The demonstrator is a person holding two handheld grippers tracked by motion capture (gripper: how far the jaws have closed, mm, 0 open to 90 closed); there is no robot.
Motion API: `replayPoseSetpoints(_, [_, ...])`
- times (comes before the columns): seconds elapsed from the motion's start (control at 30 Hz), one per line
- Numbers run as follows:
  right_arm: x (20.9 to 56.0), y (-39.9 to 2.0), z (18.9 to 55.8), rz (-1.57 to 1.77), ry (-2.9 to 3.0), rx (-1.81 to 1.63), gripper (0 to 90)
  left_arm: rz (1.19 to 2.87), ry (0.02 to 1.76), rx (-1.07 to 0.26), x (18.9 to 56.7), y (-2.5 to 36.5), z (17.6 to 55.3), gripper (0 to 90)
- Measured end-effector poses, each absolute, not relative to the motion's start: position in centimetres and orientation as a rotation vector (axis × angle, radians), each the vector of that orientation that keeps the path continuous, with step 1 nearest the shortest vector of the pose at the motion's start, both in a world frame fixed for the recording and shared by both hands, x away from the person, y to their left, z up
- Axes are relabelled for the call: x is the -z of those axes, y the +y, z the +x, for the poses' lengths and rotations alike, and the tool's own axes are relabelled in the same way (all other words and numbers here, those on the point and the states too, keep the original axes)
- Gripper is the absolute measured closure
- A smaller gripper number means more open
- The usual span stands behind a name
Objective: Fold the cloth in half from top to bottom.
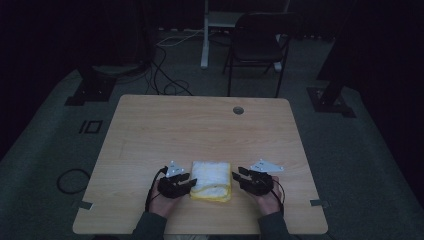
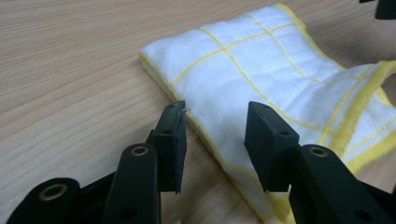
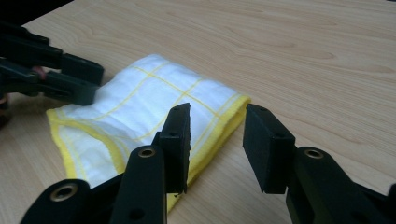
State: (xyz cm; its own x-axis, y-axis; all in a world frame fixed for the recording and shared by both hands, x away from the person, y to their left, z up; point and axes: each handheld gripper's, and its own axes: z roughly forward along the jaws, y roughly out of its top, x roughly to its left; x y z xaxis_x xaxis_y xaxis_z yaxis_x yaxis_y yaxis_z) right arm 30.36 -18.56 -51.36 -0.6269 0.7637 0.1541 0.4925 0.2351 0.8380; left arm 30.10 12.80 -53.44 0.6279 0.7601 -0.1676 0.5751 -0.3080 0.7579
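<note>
A folded white cloth (image 1: 212, 180) with yellow grid lines and a yellow hem lies flat near the front edge of the wooden table (image 1: 200, 125). My left gripper (image 1: 190, 180) is at the cloth's left side. In the left gripper view its jaws (image 2: 215, 116) stand open, with the cloth's (image 2: 261, 70) folded edge running between them and no pad pressing on it. My right gripper (image 1: 237, 176) is just off the cloth's right side. In the right gripper view it (image 3: 217, 116) is open over bare wood beside the cloth's (image 3: 140, 102) yellow edge, and the left gripper (image 3: 95, 85) rests at the far side.
A round cable hole (image 1: 238, 110) sits near the table's far edge. Behind the table stand a black chair (image 1: 257, 45) and a white post (image 1: 204, 35), with cables (image 1: 170, 85) on the floor. A cable loop (image 1: 72, 180) lies on the floor at the left.
</note>
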Motion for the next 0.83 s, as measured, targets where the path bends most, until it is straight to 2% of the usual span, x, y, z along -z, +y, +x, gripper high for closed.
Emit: replayPoseSetpoints(0.83, [53.4, -21.5, 32.6, 1.310, 2.157, -1.202, 60.2, 1.903, 1.181, -0.383, 52.3, 18.1, 31.1, 58.4])
